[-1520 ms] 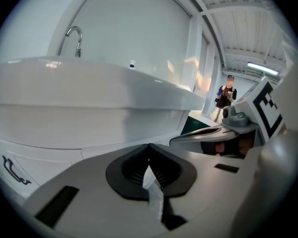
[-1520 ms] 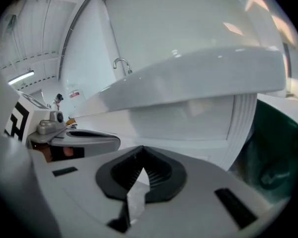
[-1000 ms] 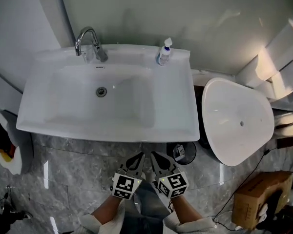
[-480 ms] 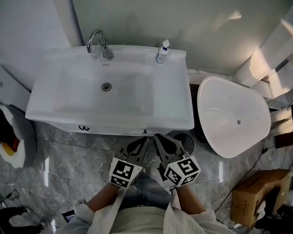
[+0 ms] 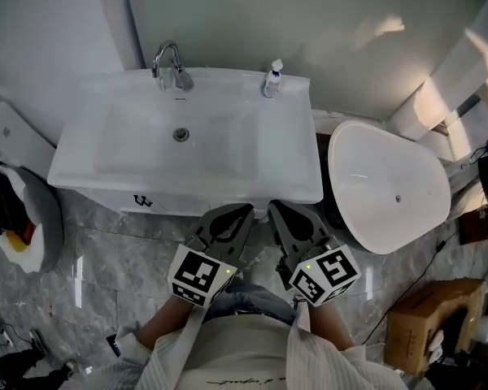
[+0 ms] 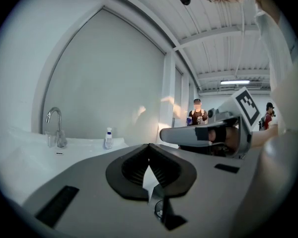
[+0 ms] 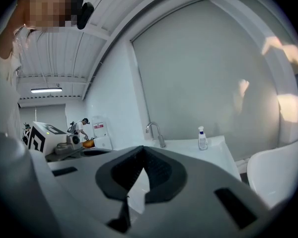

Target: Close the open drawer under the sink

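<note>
My left claw (image 5: 241,213) and right claw (image 5: 278,210) are both pressed together with nothing between them, side by side at the near rim of the sink (image 5: 301,187). The drawer front (image 5: 159,204) shows as a white strip under that rim, to their left.

Nothing is being shown clearly enough to be read. A small dark mark (image 5: 144,201) is being carried on the cabinet front (image 5: 187,205), a line of script (image 5: 224,378) on the shirt (image 5: 252,352), and a red sign (image 7: 98,126) is being displayed far off; all are too small to be made out.
</note>
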Demonstrator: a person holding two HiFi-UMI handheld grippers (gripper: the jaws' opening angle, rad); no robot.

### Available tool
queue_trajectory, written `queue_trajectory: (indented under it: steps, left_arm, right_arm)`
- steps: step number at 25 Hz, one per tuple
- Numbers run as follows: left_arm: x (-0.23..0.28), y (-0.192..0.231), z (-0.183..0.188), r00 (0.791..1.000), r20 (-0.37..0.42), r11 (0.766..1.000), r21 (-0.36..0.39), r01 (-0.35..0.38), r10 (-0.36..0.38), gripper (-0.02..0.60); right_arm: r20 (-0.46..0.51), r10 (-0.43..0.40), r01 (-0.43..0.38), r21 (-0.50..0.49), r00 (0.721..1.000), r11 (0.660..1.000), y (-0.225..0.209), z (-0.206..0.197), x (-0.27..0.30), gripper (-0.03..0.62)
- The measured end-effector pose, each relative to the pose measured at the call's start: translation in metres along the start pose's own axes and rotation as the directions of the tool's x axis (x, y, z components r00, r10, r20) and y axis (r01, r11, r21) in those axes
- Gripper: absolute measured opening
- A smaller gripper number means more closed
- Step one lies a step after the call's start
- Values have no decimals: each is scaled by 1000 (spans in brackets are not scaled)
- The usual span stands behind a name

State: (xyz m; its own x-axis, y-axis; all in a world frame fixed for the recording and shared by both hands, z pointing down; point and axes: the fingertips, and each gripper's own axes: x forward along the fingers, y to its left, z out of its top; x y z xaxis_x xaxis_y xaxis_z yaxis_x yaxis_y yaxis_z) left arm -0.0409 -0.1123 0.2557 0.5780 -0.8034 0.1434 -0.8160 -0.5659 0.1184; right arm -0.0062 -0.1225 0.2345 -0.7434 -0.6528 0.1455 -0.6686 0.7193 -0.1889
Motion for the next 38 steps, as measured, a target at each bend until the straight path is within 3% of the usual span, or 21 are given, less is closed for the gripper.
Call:
queue_trajectory:
  steps: [13, 28, 38]
  left_arm:
    - [-14, -12, 52, 997, 69, 1000, 8, 21, -21, 15]
    - [-20, 4, 41, 998, 62, 1000, 21, -16, 15, 15]
    - [-18, 5, 43, 998, 61, 1000, 18, -1, 0, 15]
  right_arm:
    - [23, 45, -45, 3, 999, 999, 12, 25, -7, 11]
    - [25, 70, -70, 9, 997, 997, 23, 19, 0, 9]
    - [-1, 59, -59, 11, 998, 998, 24, 16, 2, 9]
